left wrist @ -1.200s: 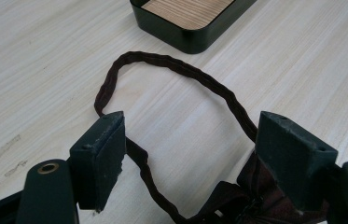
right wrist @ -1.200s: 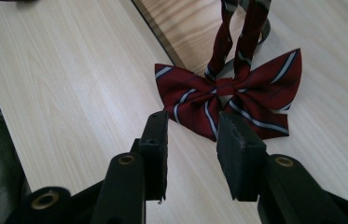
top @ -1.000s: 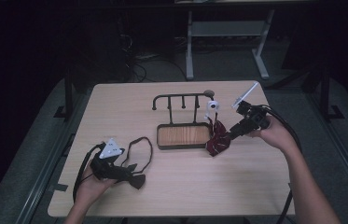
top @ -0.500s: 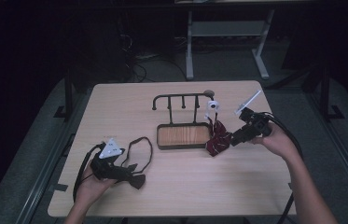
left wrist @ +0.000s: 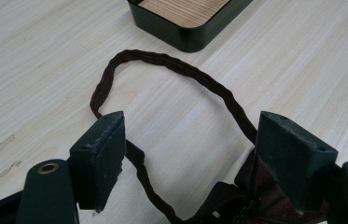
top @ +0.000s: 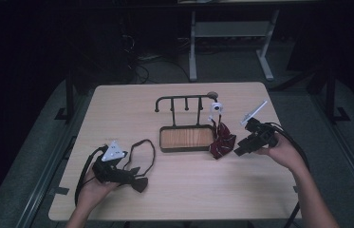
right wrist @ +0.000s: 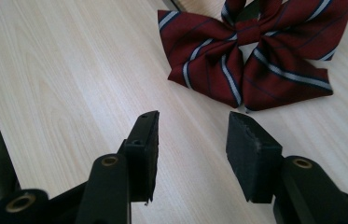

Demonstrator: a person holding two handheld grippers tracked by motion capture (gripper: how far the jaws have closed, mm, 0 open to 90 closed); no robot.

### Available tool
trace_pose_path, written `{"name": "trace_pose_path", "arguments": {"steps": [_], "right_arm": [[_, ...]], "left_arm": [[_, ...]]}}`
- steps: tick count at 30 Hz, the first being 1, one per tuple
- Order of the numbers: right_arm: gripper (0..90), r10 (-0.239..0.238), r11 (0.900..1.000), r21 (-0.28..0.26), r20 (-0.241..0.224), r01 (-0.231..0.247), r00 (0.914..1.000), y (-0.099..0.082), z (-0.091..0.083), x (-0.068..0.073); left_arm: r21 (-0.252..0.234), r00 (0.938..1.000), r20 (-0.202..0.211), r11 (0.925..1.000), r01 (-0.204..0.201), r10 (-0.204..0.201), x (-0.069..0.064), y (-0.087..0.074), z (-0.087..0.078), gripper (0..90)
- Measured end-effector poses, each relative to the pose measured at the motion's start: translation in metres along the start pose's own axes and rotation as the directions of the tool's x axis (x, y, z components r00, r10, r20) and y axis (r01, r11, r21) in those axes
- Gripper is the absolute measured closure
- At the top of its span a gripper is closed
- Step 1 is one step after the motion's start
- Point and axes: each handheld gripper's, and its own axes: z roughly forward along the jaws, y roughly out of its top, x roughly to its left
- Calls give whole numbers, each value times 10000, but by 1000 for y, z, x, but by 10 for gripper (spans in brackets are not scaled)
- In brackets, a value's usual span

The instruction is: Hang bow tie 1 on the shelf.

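Right claw [top: 241, 148] lower over table [top: 132, 102]

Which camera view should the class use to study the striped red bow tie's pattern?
The right gripper view: the red bow tie lies close ahead of the open jaws, its pale stripes and centre knot sharp. In the high view it is a small dark red shape beside the tray, its stripes unreadable.

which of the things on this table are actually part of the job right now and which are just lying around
In the job, as far as I can judge:
- striped bow tie, just ahead of the open right tool
- dark bow tie with strap, at the open left tool
- hook rack

Lying about:
- small white object on the rack
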Motion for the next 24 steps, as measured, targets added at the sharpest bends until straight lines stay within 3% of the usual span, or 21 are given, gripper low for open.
{"name": "trace_pose_path", "arguments": {"steps": [7, 22, 24], "right_arm": [[527, -75, 9998, 173, 101, 74, 9999, -6, 9, 4], [483, -38, 9999, -128, 165, 40, 9999, -20, 16, 13], [482, -63, 9999, -125, 415, 68, 9991, -23, 16, 16]], "left_arm": [[9, 10000, 13, 10000, 62, -62, -1, 0, 1, 250], [78, 10000, -16, 10000, -34, 34, 0, 0, 0, 250], [113, 10000, 4, 9999, -34, 34, 0, 0, 1, 250]]}}
